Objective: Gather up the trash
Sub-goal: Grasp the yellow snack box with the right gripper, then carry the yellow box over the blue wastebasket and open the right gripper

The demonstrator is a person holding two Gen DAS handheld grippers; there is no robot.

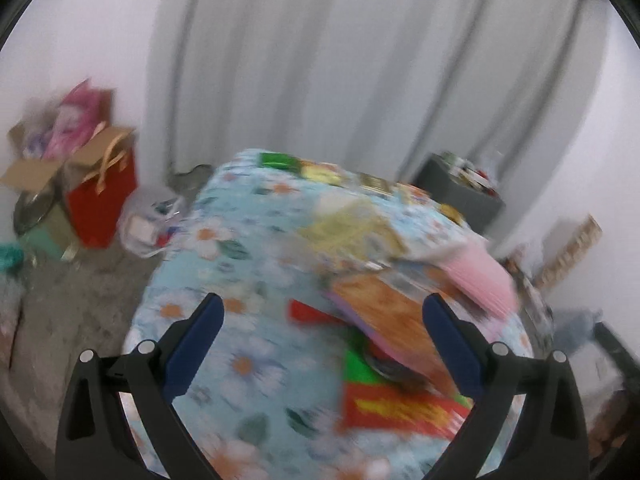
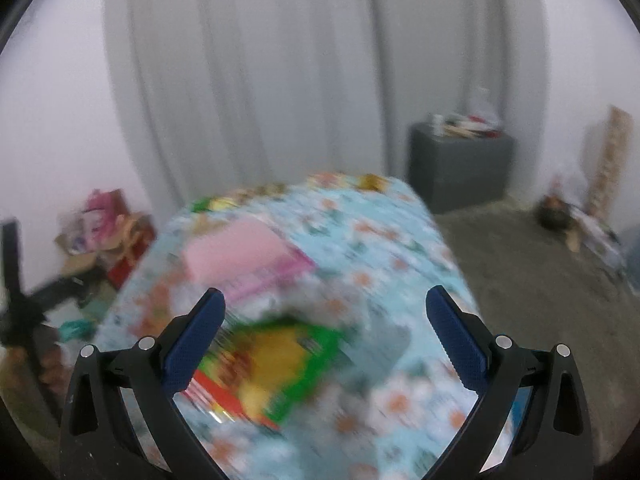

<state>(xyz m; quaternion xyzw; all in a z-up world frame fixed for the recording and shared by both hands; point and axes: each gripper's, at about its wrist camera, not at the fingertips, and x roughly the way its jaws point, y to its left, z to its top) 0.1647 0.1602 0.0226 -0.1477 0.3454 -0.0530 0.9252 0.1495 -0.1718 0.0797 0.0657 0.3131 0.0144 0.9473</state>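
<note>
Tools, left [image 1: 323, 312] and right [image 2: 325, 307], spread wide, released, empty, above blurred wrappers [image 2: 264, 364] on the surface [image 1: 224, 264].

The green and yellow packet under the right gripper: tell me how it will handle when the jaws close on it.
The green and yellow packet lies flat on the floral cloth, so it is probably thin, light and floppy. It looks glossy, perhaps slippery. The right gripper may need an edge; blur hides which.
</note>
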